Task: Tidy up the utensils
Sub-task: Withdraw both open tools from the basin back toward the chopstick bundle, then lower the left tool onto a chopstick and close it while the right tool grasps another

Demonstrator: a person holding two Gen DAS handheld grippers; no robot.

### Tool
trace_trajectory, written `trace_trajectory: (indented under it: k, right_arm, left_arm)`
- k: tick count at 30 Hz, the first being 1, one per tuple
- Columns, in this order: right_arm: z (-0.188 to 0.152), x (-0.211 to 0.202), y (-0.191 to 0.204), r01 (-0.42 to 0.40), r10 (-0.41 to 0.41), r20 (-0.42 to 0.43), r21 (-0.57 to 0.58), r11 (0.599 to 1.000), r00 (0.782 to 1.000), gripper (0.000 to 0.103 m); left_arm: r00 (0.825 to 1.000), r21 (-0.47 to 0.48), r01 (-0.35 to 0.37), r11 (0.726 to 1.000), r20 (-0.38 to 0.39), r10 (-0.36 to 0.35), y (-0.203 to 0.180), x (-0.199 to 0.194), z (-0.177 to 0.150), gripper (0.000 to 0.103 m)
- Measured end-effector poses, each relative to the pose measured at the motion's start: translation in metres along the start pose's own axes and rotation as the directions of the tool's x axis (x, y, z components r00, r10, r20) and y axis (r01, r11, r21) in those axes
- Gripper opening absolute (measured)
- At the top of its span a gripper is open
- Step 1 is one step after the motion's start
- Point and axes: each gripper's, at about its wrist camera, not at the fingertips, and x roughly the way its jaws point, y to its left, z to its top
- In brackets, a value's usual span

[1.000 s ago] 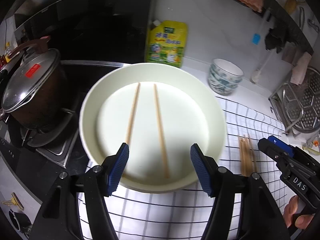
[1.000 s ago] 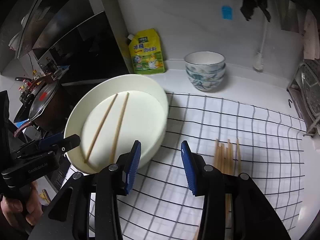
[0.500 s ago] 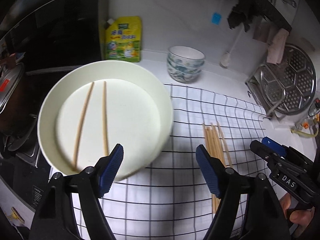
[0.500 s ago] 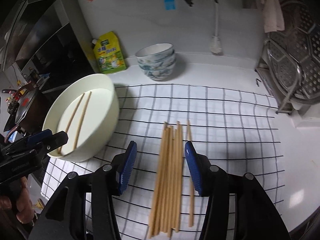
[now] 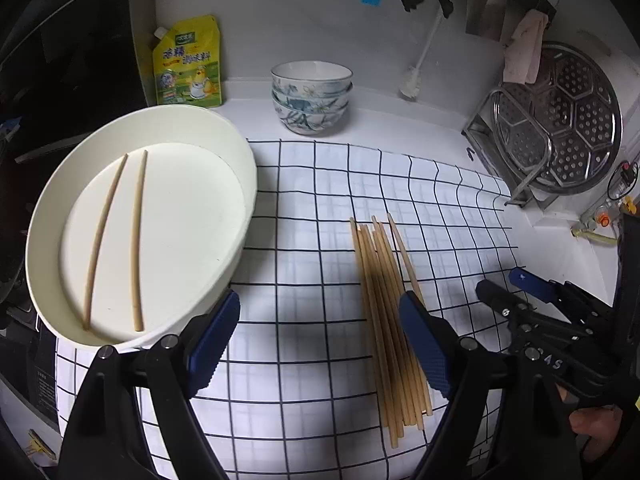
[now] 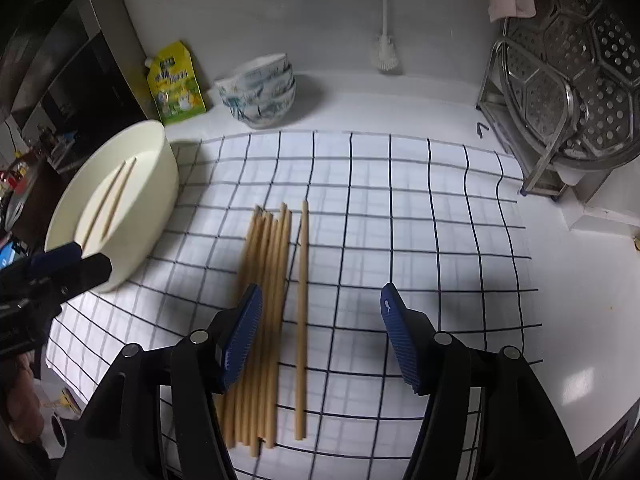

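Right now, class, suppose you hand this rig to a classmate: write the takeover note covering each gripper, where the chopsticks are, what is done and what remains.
Left gripper: opening, nothing between its fingers, over the cloth between the basin and the pile.
Right gripper: opening, empty, over the pile's right side.
Done: two chopsticks lie side by side in the white basin.
Left: the pile of loose chopsticks on the cloth, one stick lying slightly apart to the right. Pick these up and move them to the basin.

Open checked cloth (image 6: pixel 420 208) is left free right of the loose chopsticks (image 6: pixel 272 280). The left side is blocked by the cream dish (image 5: pixel 248 184). The far edge of the surface is closed off by stacked bowls (image 6: pixel 260 96), a yellow pouch (image 5: pixel 188 64) and a steel rack (image 6: pixel 560 92).
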Motion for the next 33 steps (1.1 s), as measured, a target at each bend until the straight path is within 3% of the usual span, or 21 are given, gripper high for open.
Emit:
trace_trajectory:
  k: [11, 33]
  right_arm:
    - [-0.027, 0.037, -0.004, -0.007, 0.003, -0.068, -0.056, 0.998, 0.998, 0.059]
    - [-0.045, 0.069, 0.003, 0.030, -0.043, -0.079, -0.162, 0.986, 0.996, 0.059]
  left_arm:
    - [0.998, 0.032, -0.032, 0.999, -0.048, 0.033, -0.022, 0.031, -0.015, 0.080]
    - [0.986, 0.025, -0.123, 0.992, -0.110, 0.125, -0.022, 0.067, -0.045, 0.082]
